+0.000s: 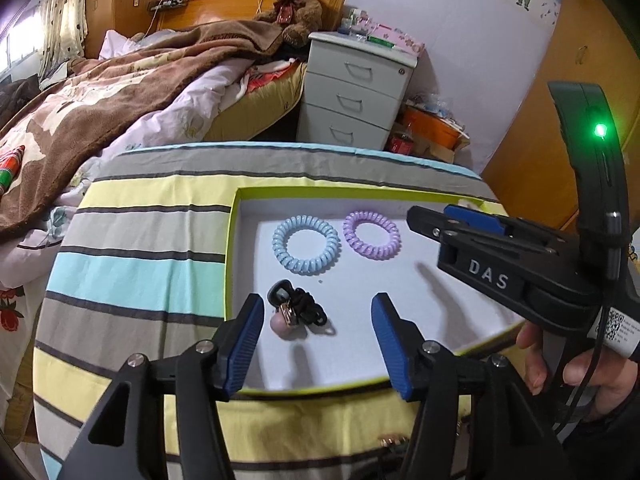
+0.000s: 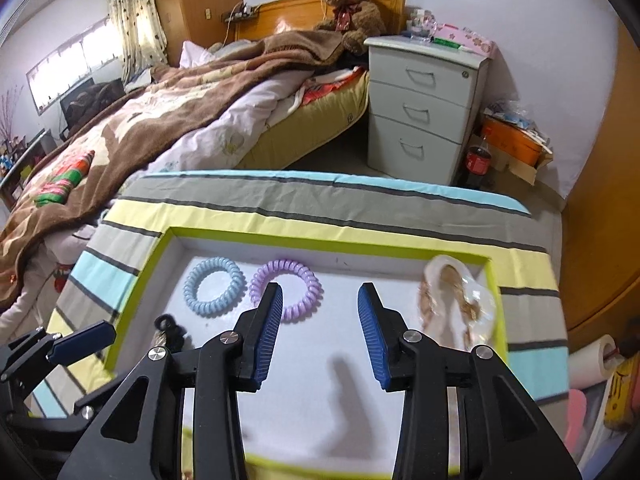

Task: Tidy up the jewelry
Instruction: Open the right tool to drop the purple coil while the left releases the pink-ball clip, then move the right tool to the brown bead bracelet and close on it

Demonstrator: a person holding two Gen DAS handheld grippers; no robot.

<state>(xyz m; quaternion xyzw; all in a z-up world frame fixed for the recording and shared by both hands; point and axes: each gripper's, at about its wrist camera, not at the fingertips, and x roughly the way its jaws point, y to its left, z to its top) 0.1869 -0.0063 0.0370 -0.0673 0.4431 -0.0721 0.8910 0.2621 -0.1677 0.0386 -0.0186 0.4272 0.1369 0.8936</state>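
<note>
Both grippers, left gripper (image 1: 318, 340) and right gripper (image 2: 320, 332), hover wide open, empty, inside the green-rimmed tray (image 2: 328, 246).

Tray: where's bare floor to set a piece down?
Free: the near half of the tray, between the purple coil tie and the bagged gold chain. Crowded: far-left corner with the blue coil tie, and the black tie cluster.

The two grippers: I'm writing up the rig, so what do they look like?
The left gripper and right gripper match: black angular plastic linkages with silver pivot bolts and blue ribbed finger pads. The left wrist view shows the right one's side: white raised "DAS" lettering, a green light, a QR label, a black cable.
</note>
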